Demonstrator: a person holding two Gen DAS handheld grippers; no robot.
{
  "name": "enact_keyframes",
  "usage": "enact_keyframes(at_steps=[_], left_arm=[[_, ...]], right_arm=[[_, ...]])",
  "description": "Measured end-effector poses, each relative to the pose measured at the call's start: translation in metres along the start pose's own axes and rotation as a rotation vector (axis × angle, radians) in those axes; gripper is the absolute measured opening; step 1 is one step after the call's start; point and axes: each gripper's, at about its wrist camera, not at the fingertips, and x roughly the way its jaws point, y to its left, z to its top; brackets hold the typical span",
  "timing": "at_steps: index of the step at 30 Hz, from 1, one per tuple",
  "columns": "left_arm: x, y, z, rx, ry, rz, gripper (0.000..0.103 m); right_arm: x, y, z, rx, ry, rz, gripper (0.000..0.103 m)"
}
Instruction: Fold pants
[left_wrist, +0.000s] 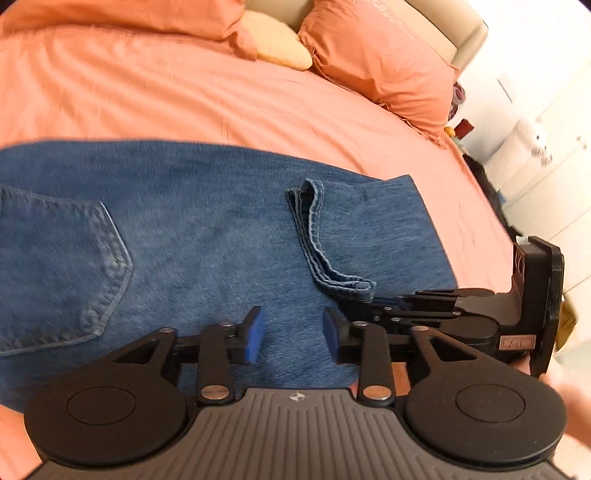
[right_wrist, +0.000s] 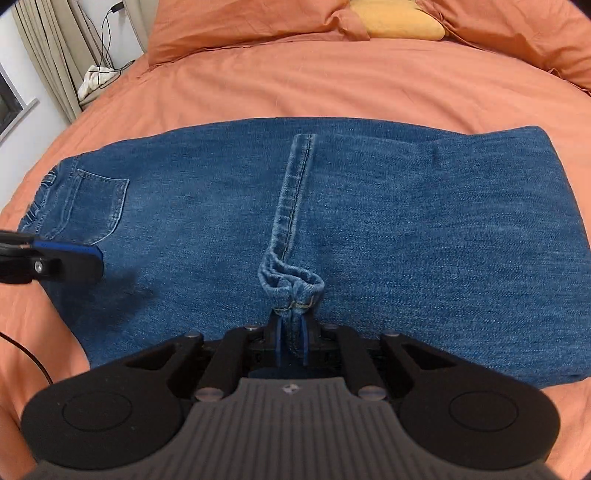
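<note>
Blue denim pants (right_wrist: 369, 221), folded over once, spread flat on the orange bed (right_wrist: 295, 88) below the pillows (right_wrist: 240, 22). Hem edge (right_wrist: 291, 199) of the pant legs laid across the middle of the pants. Right gripper (right_wrist: 291, 341) angled steeply down at the near end of the hem edge, fingers (right_wrist: 303, 343) clamped together on the bunched denim there. Left gripper (left_wrist: 293, 334) tilted down over the pants just left of the hem edge, between it and the back pocket (left_wrist: 62, 269); blue-padded fingers (left_wrist: 255, 334) apart, nothing between them, only flat denim beneath. Part of a hand (left_wrist: 569, 406) visible at the right edge of the left wrist view.
</note>
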Motion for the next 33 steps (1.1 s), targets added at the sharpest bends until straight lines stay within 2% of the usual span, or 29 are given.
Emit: enact_keyframes(at_steps=[3, 5, 9, 12, 17, 24, 25, 26, 29, 33], left_arm=[[0.011, 0.003, 0.004, -0.037, 0.004, -0.033, 0.045], [0.019, 0.0, 0.007, -0.06, 0.004, -0.06, 0.051], [0.036, 0.001, 0.016, -0.103, -0.01, -0.076, 0.057], [0.056, 0.0, 0.027, -0.122, -0.021, -0.061, 0.058], [0.087, -0.006, 0.047, -0.035, -0.046, 0.034, 0.058], [0.125, -0.007, 0.065, -0.02, -0.05, 0.036, 0.057], [0.128, -0.009, 0.066, -0.009, -0.053, 0.037, 0.048], [0.129, -0.012, 0.066, 0.008, -0.06, 0.049, 0.032], [0.125, -0.025, 0.066, 0.084, -0.093, 0.1, 0.01], [0.084, -0.056, 0.068, 0.217, -0.197, 0.081, 0.008]], right_arm=[[-0.001, 0.004, 0.006, -0.012, 0.015, 0.016, 0.026], [-0.001, 0.006, 0.016, -0.025, 0.023, 0.042, 0.043], [-0.021, 0.002, 0.02, -0.053, -0.032, 0.037, 0.047], [-0.034, -0.014, 0.02, -0.031, -0.086, -0.024, 0.048], [-0.046, -0.061, 0.016, -0.005, -0.16, -0.179, 0.047], [-0.063, -0.127, 0.004, 0.081, -0.22, -0.238, 0.047], [-0.064, -0.135, 0.002, 0.088, -0.22, -0.246, 0.047], [-0.063, -0.142, 0.001, 0.094, -0.221, -0.253, 0.047], [-0.067, -0.162, -0.005, 0.106, -0.222, -0.278, 0.046], [-0.07, -0.182, -0.007, 0.111, -0.234, -0.288, 0.045]])
